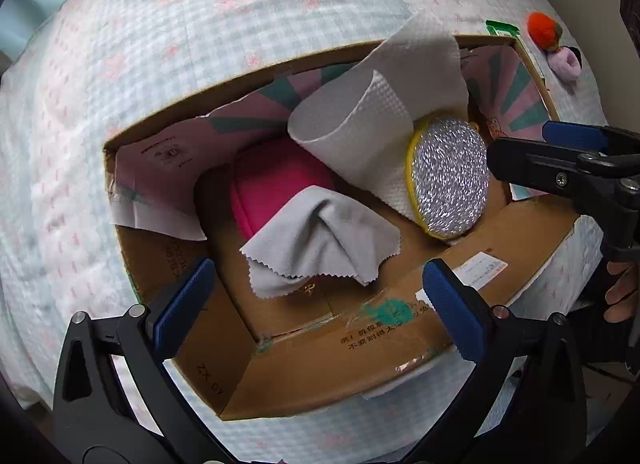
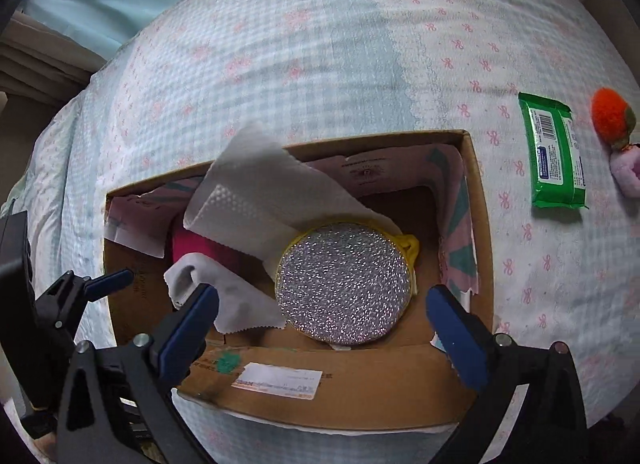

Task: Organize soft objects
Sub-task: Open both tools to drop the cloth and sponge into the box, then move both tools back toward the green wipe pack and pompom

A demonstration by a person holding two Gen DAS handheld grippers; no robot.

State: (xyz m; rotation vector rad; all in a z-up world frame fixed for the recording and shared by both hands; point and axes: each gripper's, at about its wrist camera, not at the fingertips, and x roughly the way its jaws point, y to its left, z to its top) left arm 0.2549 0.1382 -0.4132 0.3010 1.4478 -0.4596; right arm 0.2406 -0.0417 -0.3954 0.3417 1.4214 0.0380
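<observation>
An open cardboard box (image 1: 400,348) (image 2: 348,380) sits on a bed. Inside lie a pink round cushion (image 1: 272,187) (image 2: 196,246), a grey cloth (image 1: 320,240) (image 2: 236,300), a white paper towel (image 1: 360,123) (image 2: 256,199) and a round silver scrubber with a yellow rim (image 1: 450,179) (image 2: 344,284). My left gripper (image 1: 316,304) is open and empty above the box's near wall. My right gripper (image 2: 322,328) is open and empty above the near wall, in front of the scrubber; it also shows in the left wrist view (image 1: 516,151) at the right.
On the bedspread (image 2: 320,43) right of the box lie a green wipes pack (image 2: 554,151), an orange pompom toy (image 2: 610,115) (image 1: 542,29) and a pink fluffy item (image 2: 628,175) (image 1: 566,63). The box's pink-green liner paper (image 1: 160,171) folds over its walls.
</observation>
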